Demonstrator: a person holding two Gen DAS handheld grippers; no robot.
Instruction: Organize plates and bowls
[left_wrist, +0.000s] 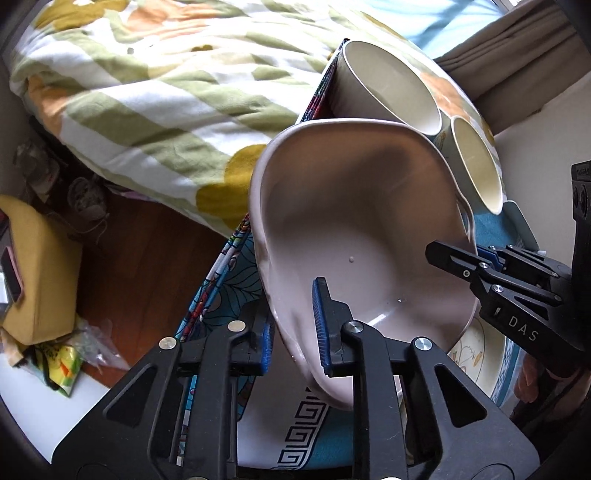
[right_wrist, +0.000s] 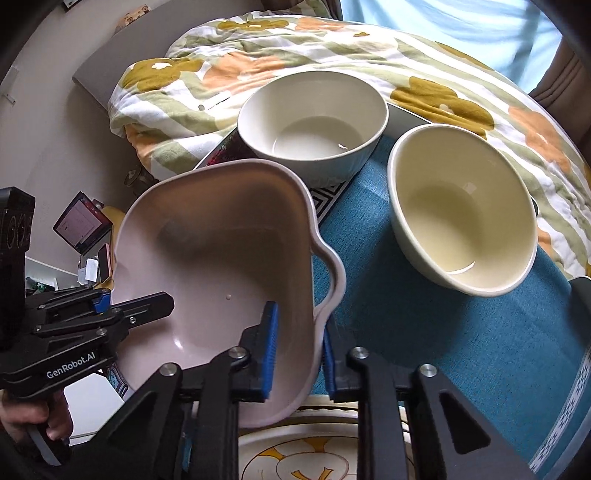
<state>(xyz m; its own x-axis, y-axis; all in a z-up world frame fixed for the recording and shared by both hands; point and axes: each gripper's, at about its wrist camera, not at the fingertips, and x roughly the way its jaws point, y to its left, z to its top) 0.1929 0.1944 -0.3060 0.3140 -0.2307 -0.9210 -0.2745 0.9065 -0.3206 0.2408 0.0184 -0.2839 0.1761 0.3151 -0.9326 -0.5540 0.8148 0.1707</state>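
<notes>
Bedroom corner: teal-clothed surface (right_wrist: 443, 332) pushed against a bed with a flowered quilt (right_wrist: 332, 48).

Pink dish (right_wrist: 221, 258), squarish with a lobed handle on one side, raised and tilted above the cloth, held from both ends. Left hand-held gripper (left_wrist: 293, 328) pinching the near rim, one blue pad inside the basin, the other hidden under the wall outside. Right hand-held gripper (right_wrist: 297, 350) clamped on the opposite rim just beside the handle, one pad inside, one outside. Long axis of the dish running roughly from one gripper to the other, so neither hand nearer than the other; both already on it. In the left wrist view, the other gripper's fingers reaching in across the far rim.

Directly beneath: a flat plate with a yellow floral pattern (right_wrist: 314, 454), partly covered by the dish. Likely candidate to receive the dish, or to be cleared from under it; cannot tell which.

Farther along the cloth, two empty bowls upright and well apart from the dish: a white bowl (right_wrist: 314, 114) at the surface's far edge, a cream bowl (right_wrist: 461, 210) beside it. Nothing between dish and plate. Main hazard, as a judgement: uneven release tipping the dish, or a swing toward the white bowl's rim.
</notes>
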